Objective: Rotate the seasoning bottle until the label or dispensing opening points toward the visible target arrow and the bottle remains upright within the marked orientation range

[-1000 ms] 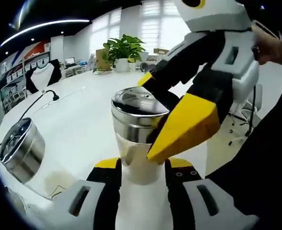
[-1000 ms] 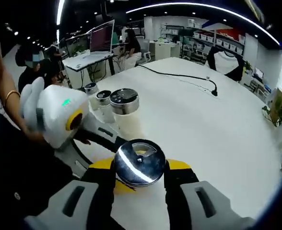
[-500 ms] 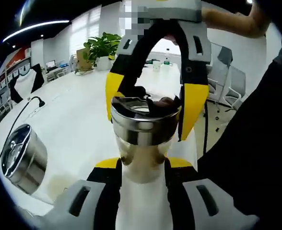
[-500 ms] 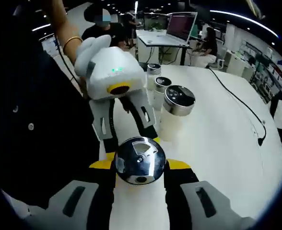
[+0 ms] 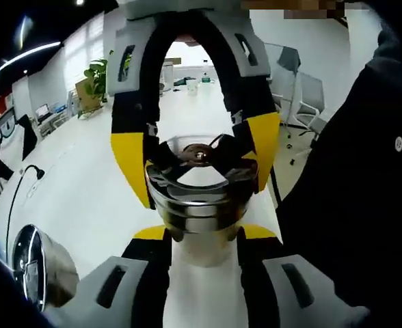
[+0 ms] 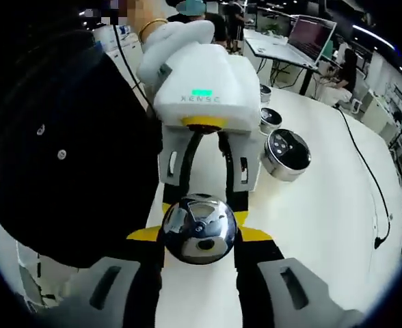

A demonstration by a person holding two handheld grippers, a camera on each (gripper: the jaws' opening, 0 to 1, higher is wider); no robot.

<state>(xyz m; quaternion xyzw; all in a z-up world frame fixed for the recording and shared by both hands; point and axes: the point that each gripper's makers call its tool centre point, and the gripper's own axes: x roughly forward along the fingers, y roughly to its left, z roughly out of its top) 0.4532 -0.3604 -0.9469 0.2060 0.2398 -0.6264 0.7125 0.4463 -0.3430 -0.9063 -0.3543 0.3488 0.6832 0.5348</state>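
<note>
Standing upright at the near edge of a white counter (image 5: 85,198), a seasoning bottle (image 5: 201,205) with a polished steel cap (image 6: 199,229) and a clear glass body is held from two sides at once: the left gripper (image 5: 202,236) is closed on the glass just under the cap, while the right gripper (image 6: 199,236), seen head-on in the left gripper view, clamps its yellow pads (image 5: 264,147) across the cap itself. The cap's dispensing opening (image 6: 204,244) shows as a small dark hole near the rim in the right gripper view. Smooth metal and glass are likely to be slippery and rigid, the glass breakable if tipped, and the bottle looks light, so a firm, level hold on the cap with the body steadied below seems the sound way to turn it. No target arrow can be made out. Three similar steel-capped jars (image 6: 286,152) stand just beyond on the counter, a black cable (image 6: 365,178) trails across it, and a laptop (image 6: 303,34) sits on a desk behind
</note>
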